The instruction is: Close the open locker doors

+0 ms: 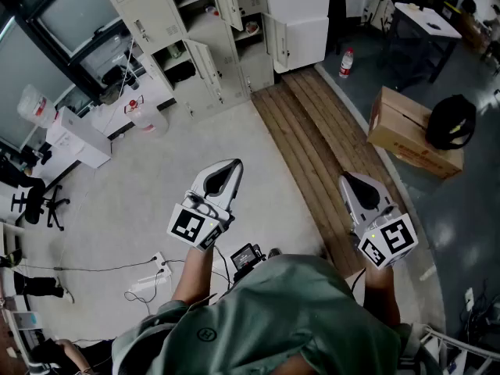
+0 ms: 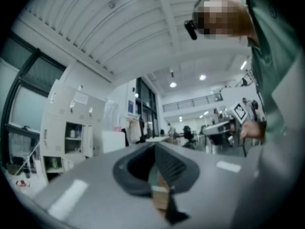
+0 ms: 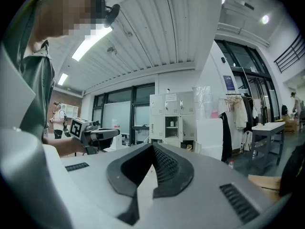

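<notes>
The person's green fabric shirt (image 1: 266,319) filled the bottom of the head view, with both forearms extended forward over the pale floor (image 1: 156,186). The left hand-held gripper (image 1: 229,170), grey-bodied with a square-marker cube at its rear, was clenched: its dark ribbed jaws met at the tips with nothing between them. The right hand-held gripper (image 1: 351,182), of the same build, was likewise clenched and empty, positioned over the strip of brown wooden planks (image 1: 312,131). Both units were well apart from the cream metal locker bank (image 1: 156,14), which stood at the far end of the floor, at the top of the head view. Several open locker doors (image 1: 201,59) hung out from the bank, exposing shelves with small items that were too small to identify. To the right of the planks lay a brown cardboard box (image 1: 406,131) with a black rounded object (image 1: 451,121) against its far end. A dark-framed bench (image 1: 426,26) stood beyond the box.
</notes>
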Tool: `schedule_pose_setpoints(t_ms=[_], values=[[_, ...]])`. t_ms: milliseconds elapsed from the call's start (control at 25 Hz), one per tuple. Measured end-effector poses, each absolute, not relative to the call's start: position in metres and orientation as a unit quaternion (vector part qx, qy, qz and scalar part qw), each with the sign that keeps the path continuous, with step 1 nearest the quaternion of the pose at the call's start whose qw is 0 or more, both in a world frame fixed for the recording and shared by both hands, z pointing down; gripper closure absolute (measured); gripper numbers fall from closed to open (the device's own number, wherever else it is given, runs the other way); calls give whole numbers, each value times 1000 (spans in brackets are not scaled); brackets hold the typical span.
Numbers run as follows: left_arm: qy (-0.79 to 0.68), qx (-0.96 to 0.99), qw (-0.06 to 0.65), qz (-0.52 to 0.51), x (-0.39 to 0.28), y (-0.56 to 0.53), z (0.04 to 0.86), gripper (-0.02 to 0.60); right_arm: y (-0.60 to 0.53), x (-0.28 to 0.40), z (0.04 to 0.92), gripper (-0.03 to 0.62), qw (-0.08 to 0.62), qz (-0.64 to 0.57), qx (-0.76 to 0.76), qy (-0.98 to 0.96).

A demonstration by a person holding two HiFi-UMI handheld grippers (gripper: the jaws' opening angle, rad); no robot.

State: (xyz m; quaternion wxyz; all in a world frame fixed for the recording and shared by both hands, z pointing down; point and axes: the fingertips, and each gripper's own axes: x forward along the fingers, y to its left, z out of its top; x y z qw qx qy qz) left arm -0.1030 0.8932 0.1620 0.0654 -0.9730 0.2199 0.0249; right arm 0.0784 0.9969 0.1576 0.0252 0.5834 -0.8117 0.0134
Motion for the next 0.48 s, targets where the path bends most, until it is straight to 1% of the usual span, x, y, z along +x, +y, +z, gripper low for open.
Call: schedule_pose_setpoints(t_ms=[120,280,480], values=[[218,-974,59,28,-100,888,159,581,990,73,161,589,31,25,578,-815],[210,-975,73,28,-96,882,154,581,980,71,166,589,35,34,575,-817],[217,-973,72,24,-112,866,160,581,964,63,170,589,40,33,575,-816]])
